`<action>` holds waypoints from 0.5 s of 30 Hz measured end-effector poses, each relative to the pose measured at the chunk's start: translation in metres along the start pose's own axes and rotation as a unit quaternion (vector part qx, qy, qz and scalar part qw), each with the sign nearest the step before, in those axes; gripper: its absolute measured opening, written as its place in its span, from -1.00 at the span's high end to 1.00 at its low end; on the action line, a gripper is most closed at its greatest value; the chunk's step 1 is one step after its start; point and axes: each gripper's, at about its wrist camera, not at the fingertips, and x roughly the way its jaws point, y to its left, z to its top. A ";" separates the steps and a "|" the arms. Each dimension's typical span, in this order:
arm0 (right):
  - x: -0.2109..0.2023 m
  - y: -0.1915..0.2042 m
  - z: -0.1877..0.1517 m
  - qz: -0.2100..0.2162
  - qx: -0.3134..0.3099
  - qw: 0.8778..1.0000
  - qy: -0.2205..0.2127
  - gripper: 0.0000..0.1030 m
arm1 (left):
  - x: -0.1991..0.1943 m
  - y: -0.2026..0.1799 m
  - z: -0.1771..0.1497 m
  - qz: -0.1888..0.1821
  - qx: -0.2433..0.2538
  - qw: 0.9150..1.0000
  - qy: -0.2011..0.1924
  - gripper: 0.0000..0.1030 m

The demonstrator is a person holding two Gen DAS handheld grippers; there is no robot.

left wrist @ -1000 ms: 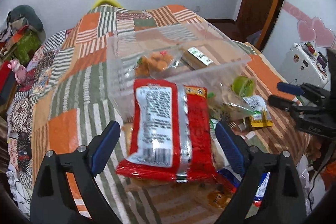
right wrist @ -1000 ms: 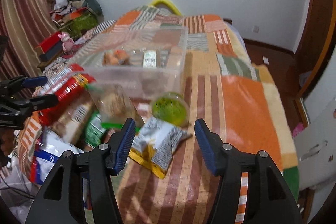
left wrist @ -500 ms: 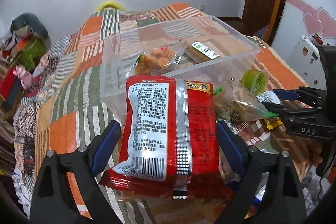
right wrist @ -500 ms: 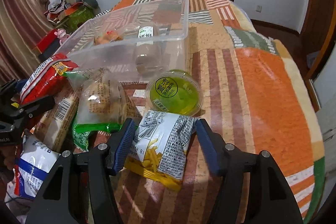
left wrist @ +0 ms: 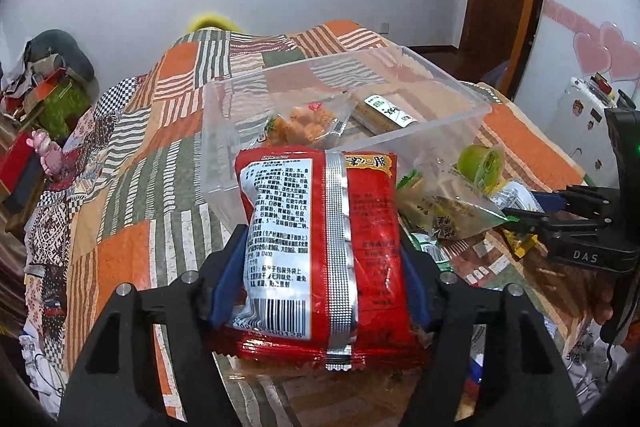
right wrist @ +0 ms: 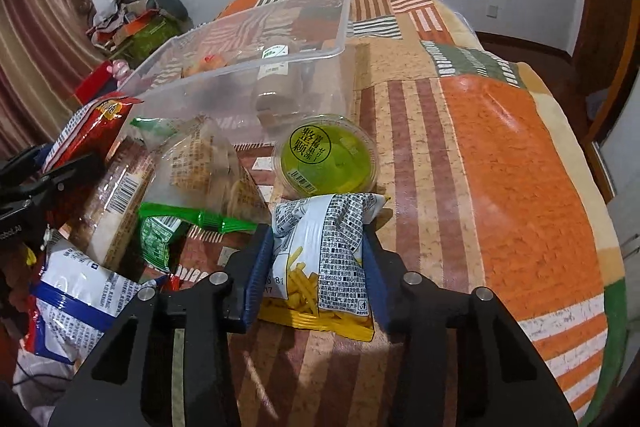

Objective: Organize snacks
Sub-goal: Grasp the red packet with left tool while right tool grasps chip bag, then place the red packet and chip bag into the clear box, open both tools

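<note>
My left gripper (left wrist: 320, 279) is shut on a red snack packet (left wrist: 320, 243), its blue pads pressing both sides, just in front of the clear plastic bin (left wrist: 452, 123). The bin holds an orange snack bag (left wrist: 304, 123) and a brown bar (left wrist: 384, 111). My right gripper (right wrist: 316, 271) is shut on a white and yellow fries packet (right wrist: 324, 255) lying on the bed, just in front of a green jelly cup (right wrist: 324, 157). The red packet also shows in the right wrist view (right wrist: 88, 131).
A clear bag of biscuits (right wrist: 200, 163), a green packet (right wrist: 160, 231), a wrapped cracker pack (right wrist: 116, 203) and a white and blue bag (right wrist: 80, 291) lie left of the fries packet. The patchwork bedspread (right wrist: 500, 167) stretches right. A white appliance (left wrist: 580, 115) stands beside the bed.
Both grippers moved forward and closed: the left on the red packet, the right on the fries packet. Both were open a second ago.
</note>
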 end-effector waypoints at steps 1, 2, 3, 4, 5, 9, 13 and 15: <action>-0.002 -0.001 0.000 0.002 0.001 1.000 -0.001 0.30 | -0.002 0.001 0.000 -0.002 -0.001 1.000 -0.001 -0.31; -0.005 -0.002 0.001 0.001 0.002 1.000 -0.004 0.36 | -0.005 0.003 0.001 -0.002 -0.004 1.000 -0.004 -0.31; -0.007 -0.001 0.002 0.001 0.003 1.000 -0.006 0.37 | -0.006 0.003 0.002 -0.002 -0.006 1.000 -0.006 -0.31; -0.010 -0.002 0.002 0.002 0.004 1.000 -0.009 0.40 | -0.009 0.005 0.003 -0.003 -0.008 1.000 -0.008 -0.31; -0.011 -0.001 0.003 0.002 0.003 1.000 -0.011 0.41 | -0.012 0.007 0.004 -0.002 -0.010 1.000 -0.012 -0.31; -0.012 0.000 0.003 -0.002 -0.002 1.000 -0.014 0.41 | -0.022 0.013 0.011 0.000 -0.020 0.999 -0.027 -0.31; -0.019 0.002 0.005 0.002 -0.006 1.000 -0.025 0.41 | -0.034 0.019 0.018 0.003 -0.028 0.999 -0.045 -0.31; -0.026 0.005 0.008 0.004 -0.006 0.999 -0.034 0.41 | -0.038 0.023 0.023 0.002 -0.034 0.998 -0.052 -0.31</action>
